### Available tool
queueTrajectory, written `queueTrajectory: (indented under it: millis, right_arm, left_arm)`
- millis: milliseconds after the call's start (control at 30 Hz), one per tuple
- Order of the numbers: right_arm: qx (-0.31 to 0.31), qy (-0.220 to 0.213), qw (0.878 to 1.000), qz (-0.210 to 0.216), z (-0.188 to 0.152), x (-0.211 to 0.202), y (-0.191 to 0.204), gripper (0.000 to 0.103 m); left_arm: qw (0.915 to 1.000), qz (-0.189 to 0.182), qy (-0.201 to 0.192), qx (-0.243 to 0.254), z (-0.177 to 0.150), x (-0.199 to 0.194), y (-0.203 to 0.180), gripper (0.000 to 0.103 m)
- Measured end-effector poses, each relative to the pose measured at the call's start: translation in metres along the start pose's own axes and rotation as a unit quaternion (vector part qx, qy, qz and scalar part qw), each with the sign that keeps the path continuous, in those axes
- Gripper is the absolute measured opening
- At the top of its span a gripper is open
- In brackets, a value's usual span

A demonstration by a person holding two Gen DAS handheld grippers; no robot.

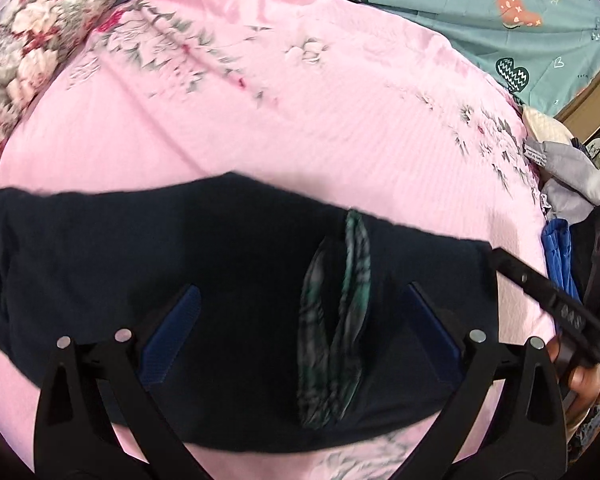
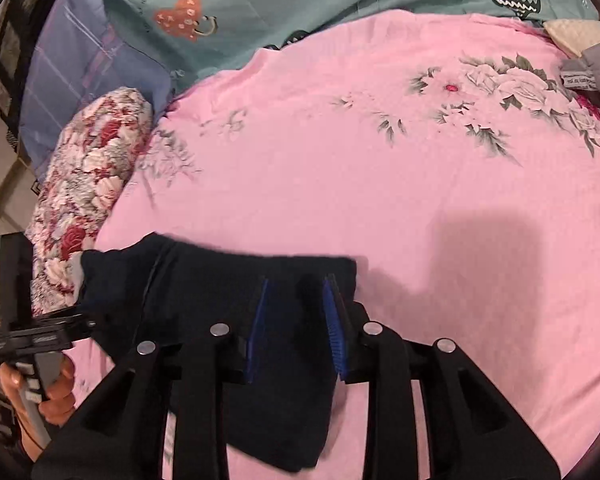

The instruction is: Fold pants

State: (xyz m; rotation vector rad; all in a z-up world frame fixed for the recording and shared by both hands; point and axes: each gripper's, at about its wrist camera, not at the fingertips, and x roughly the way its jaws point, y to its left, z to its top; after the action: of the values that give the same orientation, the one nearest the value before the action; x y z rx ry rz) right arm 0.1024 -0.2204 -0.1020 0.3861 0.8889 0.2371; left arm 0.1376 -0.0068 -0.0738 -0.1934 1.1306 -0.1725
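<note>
The dark navy pants [image 1: 140, 256] lie across the pink floral bedsheet [image 1: 300, 112], with a green plaid pocket lining [image 1: 336, 312] turned out. My left gripper [image 1: 300, 300] is open, its blue pads wide apart over the pants. In the right wrist view the pants [image 2: 204, 292] hang bunched, and my right gripper [image 2: 296, 292] is shut on a fold of them near their right edge. The right gripper also shows in the left wrist view [image 1: 540, 292], at the pants' right end. The left gripper shows at the left of the right wrist view [image 2: 24, 332].
A red floral pillow [image 1: 32, 40] lies at the far left, and also shows in the right wrist view [image 2: 88, 184]. A teal quilt [image 1: 480, 12] lies at the back. A pile of grey, white and blue clothes [image 1: 568, 184] sits at the right edge.
</note>
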Motion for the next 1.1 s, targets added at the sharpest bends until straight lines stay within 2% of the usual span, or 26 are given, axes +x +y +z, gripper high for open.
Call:
queueTrajectory:
  millis: [67, 100, 133, 167, 200, 233, 267, 333, 367, 433, 467, 500, 533, 567, 600, 667, 767, 800, 900, 933, 1100]
  right_arm:
    - [0.003, 0.004, 1.0, 0.026, 0.003, 0.009, 0.0, 0.03]
    - [0.005, 0.003, 0.999, 0.045, 0.002, 0.01, 0.0, 0.03]
    - [0.013, 0.006, 0.998, 0.061, 0.001, 0.015, -0.003, 0.03]
    - [0.018, 0.006, 0.998, 0.059, -0.001, 0.016, -0.006, 0.029]
    - [0.012, 0.0, 0.999, 0.034, 0.0, 0.018, -0.008, 0.021]
    - [0.002, -0.005, 1.0, 0.009, 0.0, 0.017, -0.007, 0.005]
    - [0.003, -0.005, 1.0, 0.0, 0.0, 0.017, -0.011, 0.0]
    - [0.011, -0.004, 1.0, 0.008, 0.0, 0.016, -0.016, 0.0]
    - [0.002, -0.01, 1.0, 0.001, -0.001, 0.013, -0.013, 0.0]
    - [-0.027, -0.028, 0.999, 0.0, -0.005, 0.002, 0.0, 0.008]
    - [-0.038, -0.028, 0.999, 0.021, -0.009, -0.002, 0.004, 0.009]
    - [-0.047, -0.011, 0.998, 0.05, -0.014, 0.0, 0.009, 0.013]
    - [-0.048, 0.007, 0.997, 0.056, -0.017, 0.005, 0.011, 0.018]
    - [-0.049, 0.034, 0.997, 0.051, -0.022, 0.013, 0.011, 0.018]
    - [-0.057, 0.051, 0.996, 0.036, -0.027, 0.019, 0.011, 0.018]
    - [-0.081, 0.039, 0.996, 0.005, -0.03, 0.015, 0.015, 0.016]
    - [-0.099, 0.003, 0.994, -0.053, -0.035, -0.001, 0.025, 0.019]
    - [-0.103, -0.005, 0.993, -0.054, -0.038, -0.005, 0.029, 0.024]
    - [-0.095, 0.006, 0.995, 0.012, -0.045, -0.009, 0.039, 0.033]
    - [-0.092, 0.005, 0.996, 0.017, -0.047, -0.011, 0.042, 0.035]
    - [-0.059, -0.005, 0.998, -0.009, -0.047, -0.015, 0.045, 0.037]
  left_arm:
    - [0.9999, -0.011, 0.008, 0.001, 0.01, 0.015, -0.013, 0.101]
    - [0.9999, -0.003, 0.012, 0.001, 0.014, 0.025, -0.018, 0.101]
    - [0.9997, 0.022, 0.014, 0.004, 0.017, 0.033, -0.022, 0.101]
    - [0.9977, 0.065, 0.018, 0.009, 0.021, 0.044, -0.02, 0.101]
    - [0.9974, 0.068, 0.023, 0.004, 0.022, 0.051, -0.017, 0.101]
    - [0.9976, 0.066, 0.019, 0.0, 0.023, 0.051, -0.016, 0.101]
    - [0.9975, 0.068, 0.019, 0.001, 0.024, 0.052, -0.02, 0.101]
    - [0.9979, 0.061, 0.019, -0.006, 0.023, 0.042, -0.021, 0.101]
    - [0.9987, 0.044, 0.016, -0.019, 0.021, 0.035, -0.018, 0.101]
    - [0.9994, 0.02, 0.006, -0.028, 0.012, 0.024, -0.015, 0.101]
    - [0.9994, 0.028, 0.006, -0.021, 0.007, 0.022, -0.016, 0.101]
    - [0.9989, 0.044, 0.01, -0.013, 0.002, 0.024, -0.016, 0.101]
    - [0.9976, 0.067, 0.015, -0.005, -0.003, 0.028, -0.013, 0.101]
    - [0.9963, 0.084, 0.018, -0.004, -0.006, 0.031, -0.008, 0.101]
    - [0.996, 0.085, 0.022, -0.015, -0.01, 0.033, 0.001, 0.101]
    - [0.9973, 0.063, 0.015, -0.035, -0.018, 0.022, 0.012, 0.101]
    - [0.998, 0.053, 0.005, -0.033, -0.026, 0.002, 0.02, 0.101]
    - [0.998, 0.053, -0.002, -0.033, -0.029, -0.007, 0.027, 0.101]
    - [0.9969, 0.056, -0.03, -0.047, -0.034, -0.035, 0.052, 0.101]
    - [0.9955, 0.063, -0.042, -0.058, -0.035, -0.046, 0.066, 0.101]
    - [0.9849, 0.123, -0.081, -0.091, -0.031, -0.075, 0.125, 0.101]
